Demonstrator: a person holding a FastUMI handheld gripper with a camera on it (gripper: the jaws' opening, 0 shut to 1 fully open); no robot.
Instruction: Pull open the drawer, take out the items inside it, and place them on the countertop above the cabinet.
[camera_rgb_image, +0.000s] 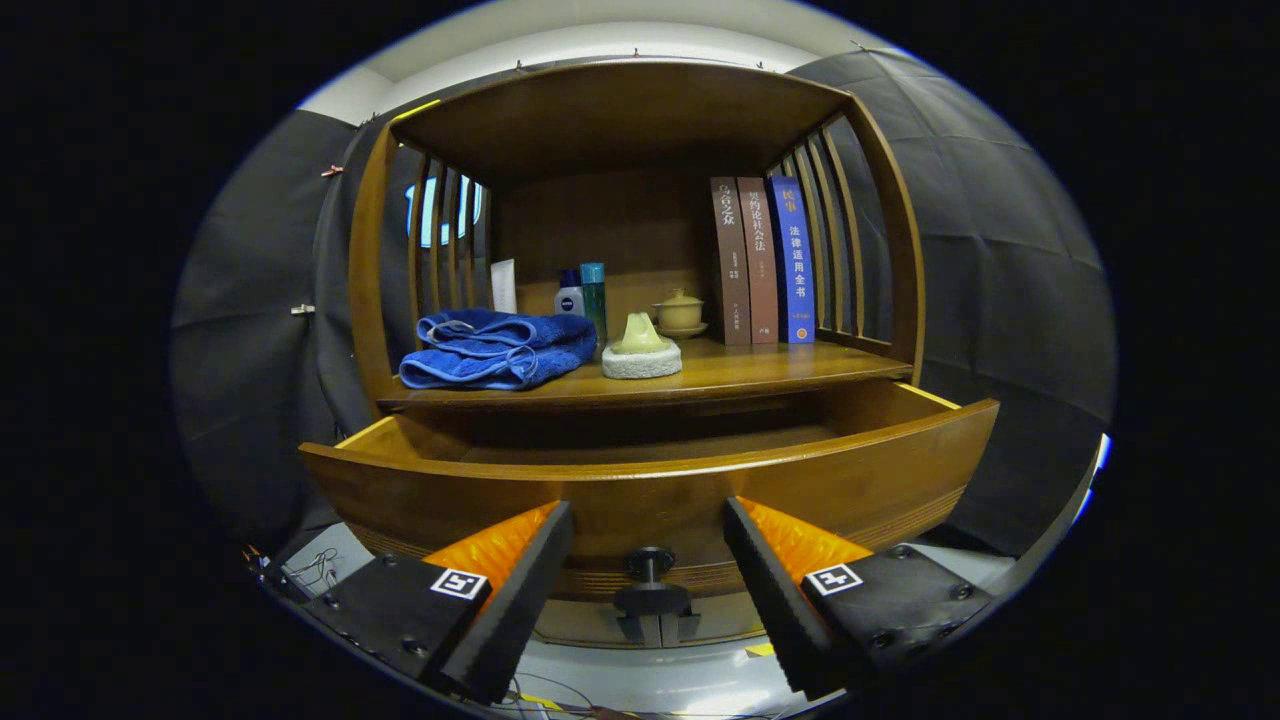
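The tongs (648, 545) are spread wide, holding nothing; neither finger touches the drawer (650, 480). The drawer stands pulled out, its curved front just ahead of the fingers, its knob (650, 566) between them at 6 o'clock. Its inside is mostly hidden behind the front; what shows of the bottom looks bare. On the tabletop (760, 368) above lie a folded blue towel (495, 348) at 10 o'clock, a pale object on a white pad (641, 348) at 12, bottles (583, 295) and a small lidded pot (679, 312) behind, three books (762, 260) upright at 1 o'clock.
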